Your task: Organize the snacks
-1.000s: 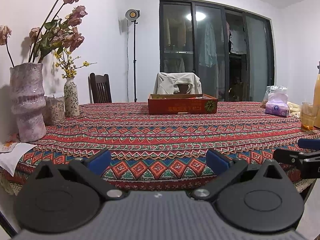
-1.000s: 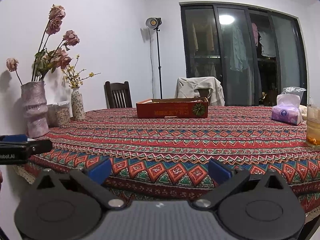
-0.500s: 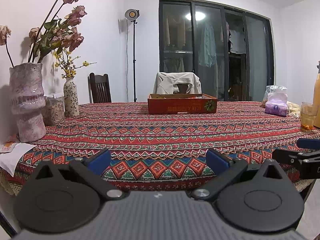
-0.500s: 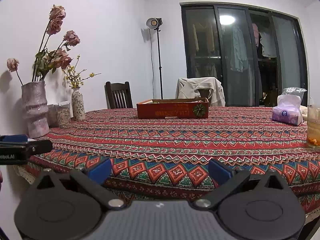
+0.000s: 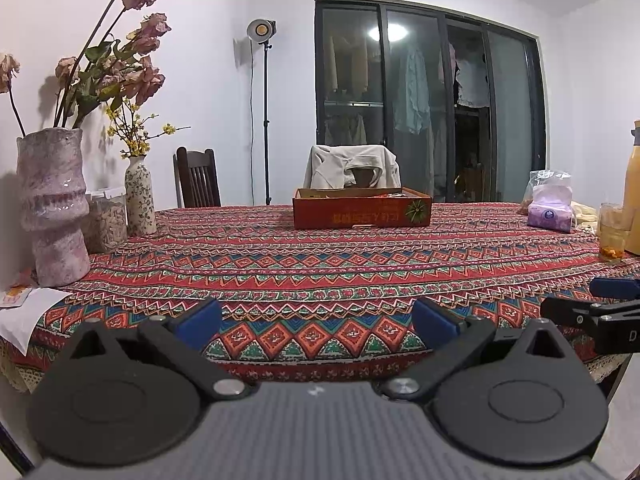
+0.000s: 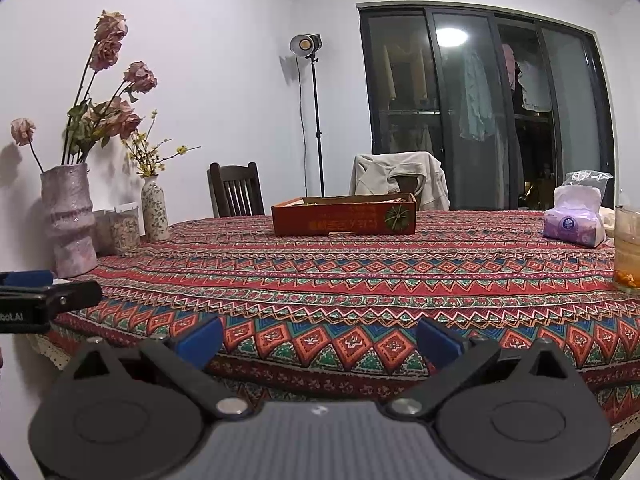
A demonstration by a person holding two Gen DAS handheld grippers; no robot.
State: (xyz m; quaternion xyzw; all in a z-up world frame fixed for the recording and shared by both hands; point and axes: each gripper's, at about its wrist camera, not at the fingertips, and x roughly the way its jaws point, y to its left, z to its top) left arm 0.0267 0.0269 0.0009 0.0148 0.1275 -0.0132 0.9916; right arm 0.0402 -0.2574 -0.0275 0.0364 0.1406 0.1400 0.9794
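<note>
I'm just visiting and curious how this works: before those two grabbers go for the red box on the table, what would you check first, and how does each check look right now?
1. Left gripper open, nothing held: ok.
2. Right gripper open, nothing held: ok.
3. Red box in view, far across the table: ok.
4. Tablecloth between fingers and box free of obstacles: ok.
5. Snacks inside the box: cannot tell, its wall hides most of the contents.
6. Glass of drink near the right edge, clear of the straight path: ok.

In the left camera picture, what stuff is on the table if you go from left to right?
Big pink vase → jar → small flowered vase → red box → purple tissue pack → glass → yellow bottle.
</note>
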